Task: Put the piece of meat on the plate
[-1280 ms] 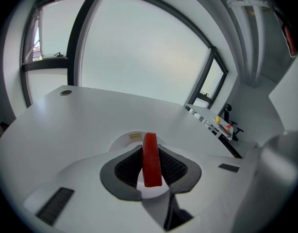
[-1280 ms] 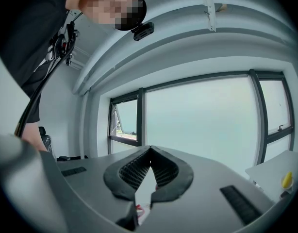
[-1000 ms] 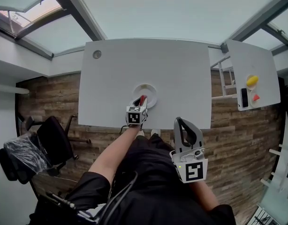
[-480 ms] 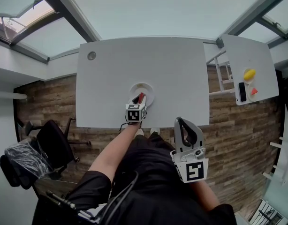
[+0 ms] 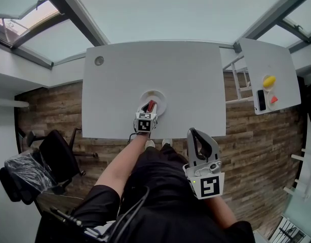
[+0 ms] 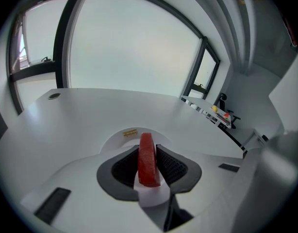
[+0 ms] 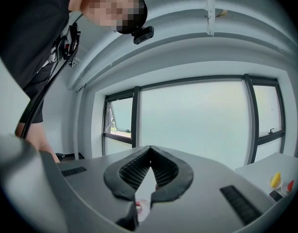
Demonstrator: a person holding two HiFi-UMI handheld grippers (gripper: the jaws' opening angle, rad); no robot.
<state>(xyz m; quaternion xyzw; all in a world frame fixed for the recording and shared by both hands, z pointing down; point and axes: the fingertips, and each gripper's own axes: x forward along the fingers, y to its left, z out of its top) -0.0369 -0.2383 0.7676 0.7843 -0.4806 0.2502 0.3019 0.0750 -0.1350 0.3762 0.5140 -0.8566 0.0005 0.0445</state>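
A red slab of meat (image 6: 148,161) stands on edge between the black pads of my left gripper (image 6: 149,147), which is shut on it. Just beyond the jaws lies the white plate (image 6: 124,134), with a small yellow label on its rim. In the head view the left gripper (image 5: 149,108) holds the meat (image 5: 151,106) over the near part of the plate (image 5: 158,93), close to the front edge of the white table (image 5: 155,67). Whether the meat touches the plate I cannot tell. My right gripper (image 5: 192,131) hangs off the table near the person's body, its tips (image 7: 150,148) together on nothing.
A round grommet (image 5: 99,61) sits at the table's far left corner. To the right stands a second white table (image 5: 277,59) with a yellow thing, a red thing and a dark phone. A black office chair (image 5: 56,151) stands on the wooden floor at the left.
My left gripper has rolled slightly while it keeps the meat over the plate. The right gripper has stayed where it was.
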